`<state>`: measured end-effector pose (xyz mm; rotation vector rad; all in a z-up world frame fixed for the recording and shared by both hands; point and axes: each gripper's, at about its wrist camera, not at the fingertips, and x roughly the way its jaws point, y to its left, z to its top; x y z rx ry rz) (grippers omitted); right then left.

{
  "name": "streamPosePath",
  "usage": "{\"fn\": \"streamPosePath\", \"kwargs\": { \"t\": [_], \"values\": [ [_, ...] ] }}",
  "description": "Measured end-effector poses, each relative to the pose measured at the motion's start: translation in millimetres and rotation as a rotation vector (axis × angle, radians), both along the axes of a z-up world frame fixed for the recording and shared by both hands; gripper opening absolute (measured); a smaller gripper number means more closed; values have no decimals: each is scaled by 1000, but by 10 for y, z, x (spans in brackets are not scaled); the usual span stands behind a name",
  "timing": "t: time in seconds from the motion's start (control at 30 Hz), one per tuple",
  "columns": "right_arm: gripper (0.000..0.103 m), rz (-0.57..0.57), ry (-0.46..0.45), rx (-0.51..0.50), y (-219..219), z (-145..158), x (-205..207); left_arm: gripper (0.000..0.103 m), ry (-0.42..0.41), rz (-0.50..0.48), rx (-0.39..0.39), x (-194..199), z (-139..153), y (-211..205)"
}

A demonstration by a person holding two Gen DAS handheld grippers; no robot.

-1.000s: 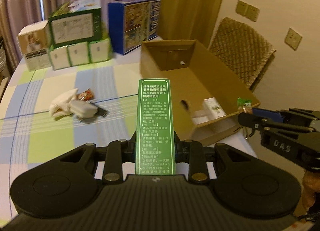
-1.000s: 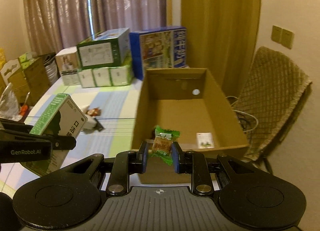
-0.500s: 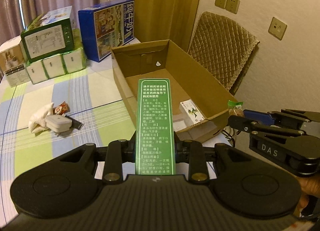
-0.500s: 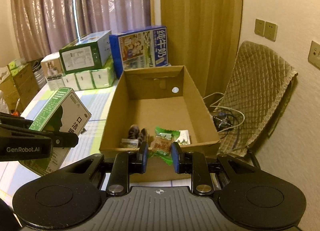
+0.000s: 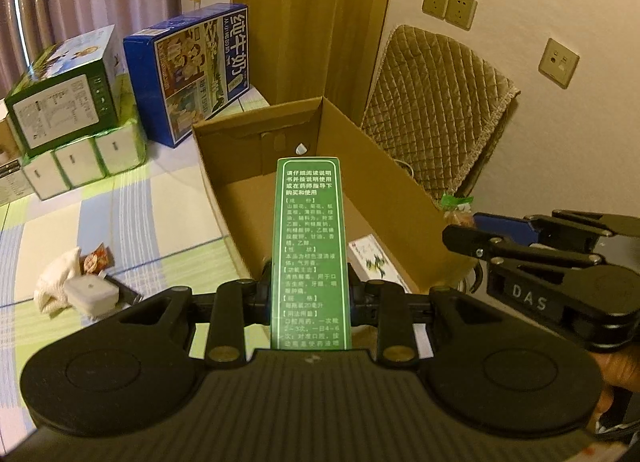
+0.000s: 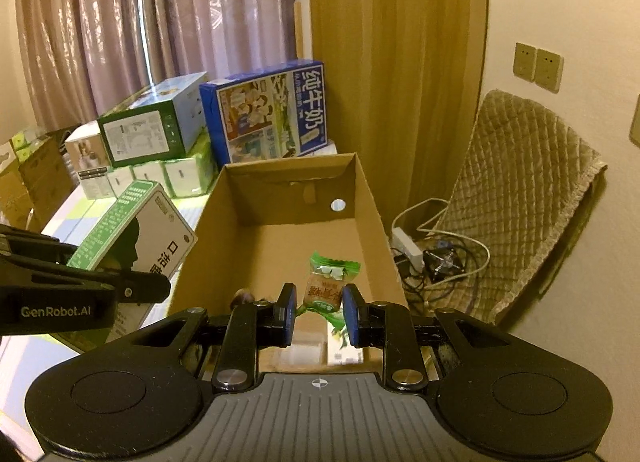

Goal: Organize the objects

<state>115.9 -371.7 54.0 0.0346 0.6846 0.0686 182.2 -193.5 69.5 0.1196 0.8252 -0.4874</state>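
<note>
both grippers loaded, over the open box

my left gripper (image 5: 310, 294) is clamped on a green medicine box (image 5: 308, 250), long face up, its far end poking out over the cardboard box (image 5: 372, 166) at 12 o'clock. my right gripper (image 6: 319, 316) pinches a small green-and-orange snack packet (image 6: 326, 282), pads tight on both sides, right above the near end of the box.

edges & room: box is open-topped w/ tall walls. the near wall sits just under my right fingers (image 6: 286, 314). inside, the floor is mostly bare toward the far wall; a flat white carton (image 5: 370, 262) lies at the near right, and a small dark item (image 6: 242, 296) sits near left, too hidden to name. in the right wrist view the left gripper and its box crowd the left wall at 9 o'clock.

around: table w/ checked cloth (image 5: 132, 222) runs off to 9–10 o'clock. on it a white charger (image 5: 90, 292), a crumpled white cloth (image 5: 56, 278) and a small red wrapper (image 5: 94, 260) sit bunched together, well apart from the box. at 11 o'clock a blue milk carton (image 5: 192, 70) stands just behind the far wall, beside a stack of green and white boxes (image 5: 68, 114). at 2 o'clock a quilted chair (image 6: 516, 198), w/ a power strip and cables (image 6: 432, 250) on the floor below.
</note>
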Motion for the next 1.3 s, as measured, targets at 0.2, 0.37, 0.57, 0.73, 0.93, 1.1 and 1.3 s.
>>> {"fn": "streamPosePath", "kwargs": {
  "t": [0.2,0.37,0.57,0.73,0.93,1.1,1.3],
  "values": [
    [22,12,25,-12,-107,-116,325,25,22,11,2,345,-85,-123],
    [22,18,41,-19,-184,-220,575,25,32,17,1,623,-153,-230],
    [22,12,58,-14,-235,-321,791,25,30,24,2,881,-214,-316],
    [22,7,69,-6,-237,-390,874,35,3,58,-3,1027,-252,-344],
    [22,7,81,0,-247,-454,868,48,-15,72,-28,1004,-200,-196],
    [22,11,87,5,-214,-477,854,48,-5,93,-35,932,-207,-49],
    [22,25,80,12,-136,-445,894,50,1,112,-35,863,-211,94]
  ]
}}
